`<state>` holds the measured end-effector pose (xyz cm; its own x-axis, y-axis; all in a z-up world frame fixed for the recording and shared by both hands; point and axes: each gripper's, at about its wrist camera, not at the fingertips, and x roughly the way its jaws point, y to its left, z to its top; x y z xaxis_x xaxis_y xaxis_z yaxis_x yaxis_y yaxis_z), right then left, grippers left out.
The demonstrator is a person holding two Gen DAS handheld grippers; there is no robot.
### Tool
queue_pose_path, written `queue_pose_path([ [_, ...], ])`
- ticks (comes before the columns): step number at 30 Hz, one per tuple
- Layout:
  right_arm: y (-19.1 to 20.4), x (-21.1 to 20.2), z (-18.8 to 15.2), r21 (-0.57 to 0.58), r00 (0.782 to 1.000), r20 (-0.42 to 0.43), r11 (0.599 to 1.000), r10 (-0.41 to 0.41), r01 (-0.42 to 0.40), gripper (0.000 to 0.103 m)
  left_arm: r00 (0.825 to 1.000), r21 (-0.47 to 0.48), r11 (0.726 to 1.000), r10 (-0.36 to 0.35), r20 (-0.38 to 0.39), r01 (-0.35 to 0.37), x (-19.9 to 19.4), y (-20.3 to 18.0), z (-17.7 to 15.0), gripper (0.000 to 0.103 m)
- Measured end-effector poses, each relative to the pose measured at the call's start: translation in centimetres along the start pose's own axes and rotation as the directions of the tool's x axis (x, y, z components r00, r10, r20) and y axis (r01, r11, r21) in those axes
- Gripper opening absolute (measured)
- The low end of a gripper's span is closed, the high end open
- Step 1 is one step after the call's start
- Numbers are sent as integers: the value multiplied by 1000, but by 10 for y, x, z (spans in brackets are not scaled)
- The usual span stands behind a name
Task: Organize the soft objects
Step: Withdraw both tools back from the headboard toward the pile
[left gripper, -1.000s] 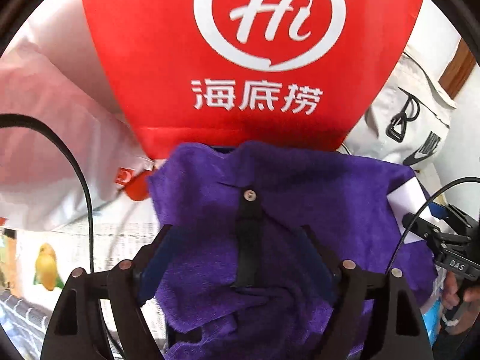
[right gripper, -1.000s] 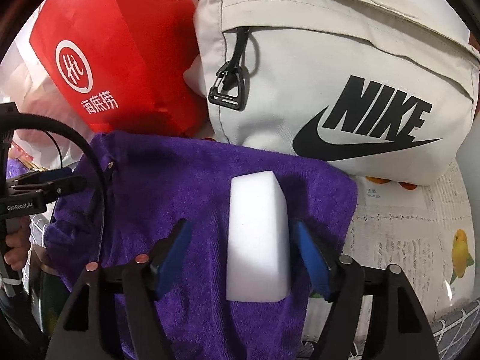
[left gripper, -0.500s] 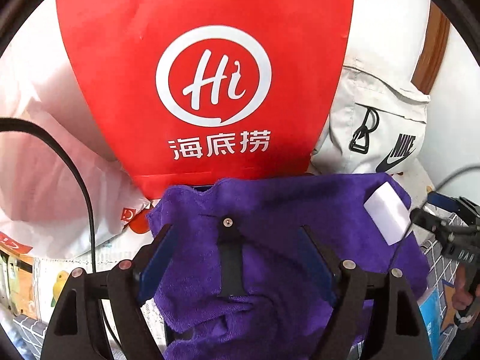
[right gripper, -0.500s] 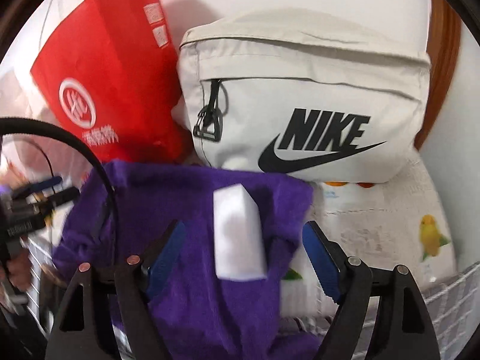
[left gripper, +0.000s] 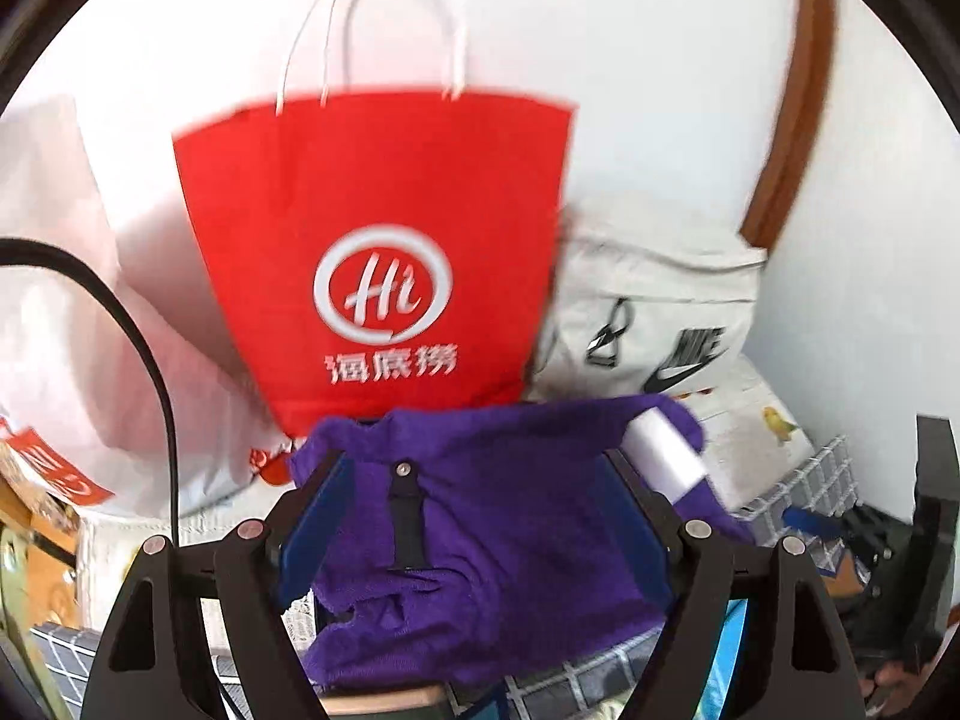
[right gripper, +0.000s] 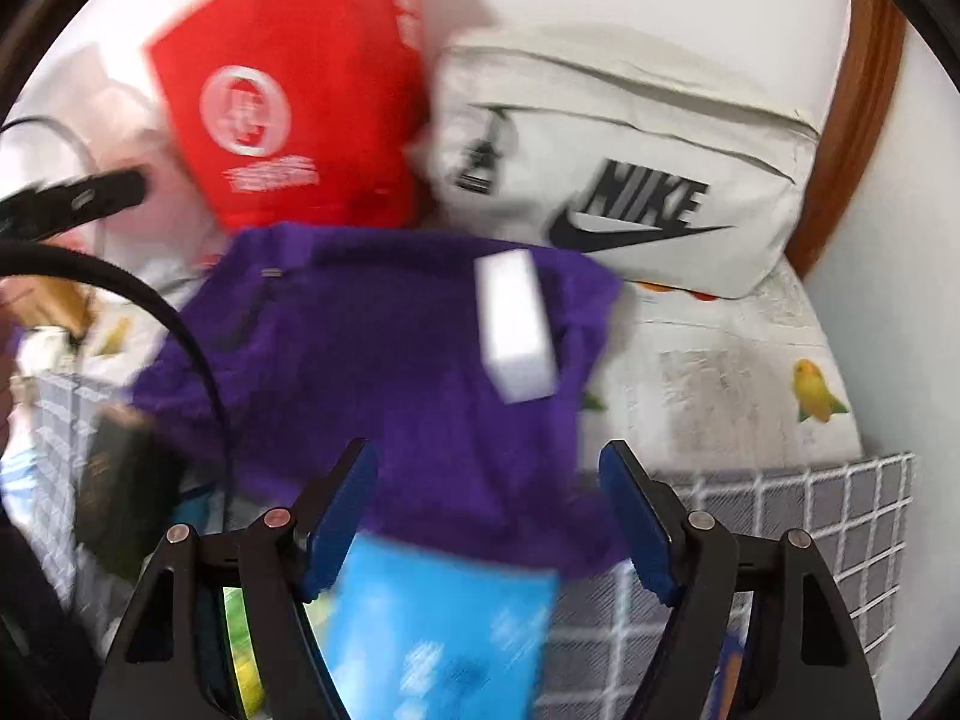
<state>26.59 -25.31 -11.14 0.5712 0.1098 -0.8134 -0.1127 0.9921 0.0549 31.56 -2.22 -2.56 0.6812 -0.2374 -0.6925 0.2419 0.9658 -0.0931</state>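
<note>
Left gripper: jaws spread wide, blue pads at 8 and 4 o'clock of its view, gripping nothing. Right gripper: jaws likewise parted, pads at 7 and 5 o'clock, gripping nothing. In the right wrist view the left gripper's black body enters at 9 o'clock.

My left gripper has its jaws spread wide around the purple towel. A white sponge block lies on the towel's right corner, the red Haidilao paper bag upright behind.
</note>
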Motion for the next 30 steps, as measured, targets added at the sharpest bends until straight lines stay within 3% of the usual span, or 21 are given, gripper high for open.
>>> queue_pose_path([
  [3, 15, -32, -19, -11, 994, 78, 997, 72, -71, 77, 1000, -11, 1000, -11, 2, 11, -26, -5, 0, 80],
  [7, 40, -68, -47, -71, 971, 140, 980, 195, -186, 77, 1000, -19, 1000, -23, -14, 23, -61, -5, -6, 80],
  [11, 67, -73, -69, -135, 972, 115, 972, 206, -190, 77, 999, -27, 999, 48, 7, -47, -97, 2, -29, 80],
  [17, 102, -56, -100, -181, 962, 38, 949, 269, -258, 77, 991, -71, 989, 128, -38, -131, -124, 30, -102, 81],
  [24, 149, -20, -98, -329, 967, -1, 913, 256, -242, 74, 983, -187, 965, 172, -69, -182, -144, 75, -170, 81],
  [30, 168, 24, -85, -415, 986, -62, 894, 158, -169, 62, 976, -247, 945, 193, -104, -213, -146, 104, -201, 81],
])
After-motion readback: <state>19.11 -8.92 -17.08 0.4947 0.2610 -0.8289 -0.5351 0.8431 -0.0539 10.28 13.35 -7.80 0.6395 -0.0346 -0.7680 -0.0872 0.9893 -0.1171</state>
